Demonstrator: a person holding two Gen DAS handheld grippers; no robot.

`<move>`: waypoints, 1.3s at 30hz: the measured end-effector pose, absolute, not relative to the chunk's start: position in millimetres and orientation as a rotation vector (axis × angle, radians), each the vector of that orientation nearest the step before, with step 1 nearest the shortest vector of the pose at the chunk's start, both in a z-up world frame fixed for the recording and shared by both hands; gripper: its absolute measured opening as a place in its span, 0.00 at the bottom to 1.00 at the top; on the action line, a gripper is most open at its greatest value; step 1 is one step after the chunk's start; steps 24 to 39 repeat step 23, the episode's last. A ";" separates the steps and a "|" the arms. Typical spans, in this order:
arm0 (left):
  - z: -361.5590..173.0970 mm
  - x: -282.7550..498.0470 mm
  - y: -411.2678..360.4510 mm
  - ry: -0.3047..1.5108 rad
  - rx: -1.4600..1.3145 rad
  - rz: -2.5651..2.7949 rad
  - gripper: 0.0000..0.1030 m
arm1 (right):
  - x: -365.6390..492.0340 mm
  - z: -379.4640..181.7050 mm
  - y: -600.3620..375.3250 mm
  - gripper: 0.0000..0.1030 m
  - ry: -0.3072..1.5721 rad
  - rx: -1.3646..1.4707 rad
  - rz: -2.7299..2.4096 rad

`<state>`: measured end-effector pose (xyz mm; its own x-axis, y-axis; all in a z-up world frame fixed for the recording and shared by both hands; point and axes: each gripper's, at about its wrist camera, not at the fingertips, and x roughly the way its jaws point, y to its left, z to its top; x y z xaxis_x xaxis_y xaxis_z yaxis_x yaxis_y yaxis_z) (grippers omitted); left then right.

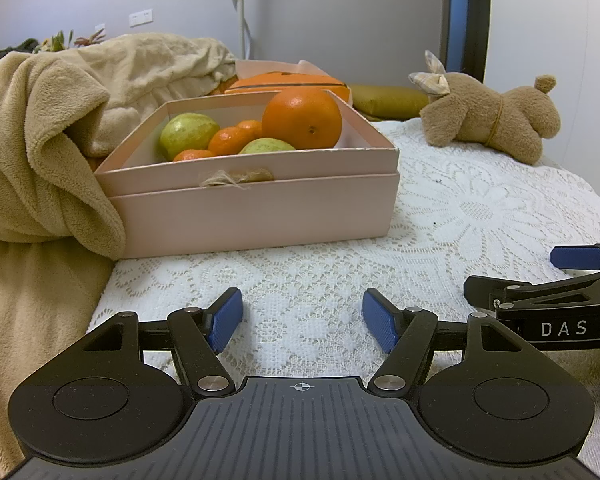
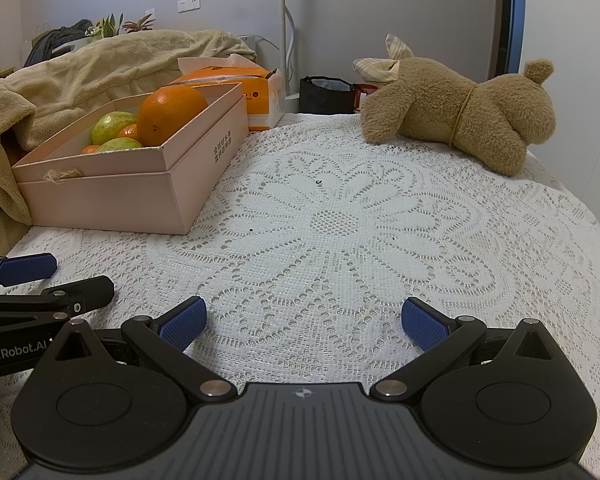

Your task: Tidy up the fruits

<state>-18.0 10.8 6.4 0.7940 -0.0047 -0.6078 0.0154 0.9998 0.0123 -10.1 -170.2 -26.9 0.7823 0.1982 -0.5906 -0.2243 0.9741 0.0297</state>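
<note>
A pink cardboard box [image 1: 256,204] [image 2: 112,196] stands on the white lace cloth. It holds a large orange [image 1: 302,118] [image 2: 170,114], two green fruits [image 1: 188,134] [image 2: 112,126], and small mandarins [image 1: 232,140] [image 2: 129,132]. My left gripper [image 1: 302,320] is open and empty, low over the cloth in front of the box. My right gripper [image 2: 304,322] is open and empty, to the right of the left one. Each gripper shows at the edge of the other's view [image 1: 548,280] [image 2: 32,280].
A beige blanket [image 1: 40,160] [image 2: 80,64] is piled against the box's left side. An orange carton [image 2: 236,84] [image 1: 288,82] stands behind the box. A brown plush toy [image 1: 496,116] [image 2: 460,116] lies at the far right. The lace cloth [image 2: 340,232] spreads between them.
</note>
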 end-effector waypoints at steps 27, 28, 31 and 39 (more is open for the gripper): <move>8.0 -17.8 10.6 0.651 0.009 -0.014 0.70 | -10.2 -26.9 -170.7 1.00 0.632 -0.043 0.229; 8.0 -17.8 10.6 0.651 0.009 -0.014 0.70 | -10.2 -26.9 -170.7 1.00 0.632 -0.043 0.229; 8.0 -17.8 10.6 0.651 0.009 -0.014 0.70 | -10.2 -26.9 -170.7 1.00 0.632 -0.043 0.229; 8.0 -17.8 10.6 0.651 0.009 -0.014 0.70 | -10.2 -26.9 -170.7 1.00 0.632 -0.043 0.229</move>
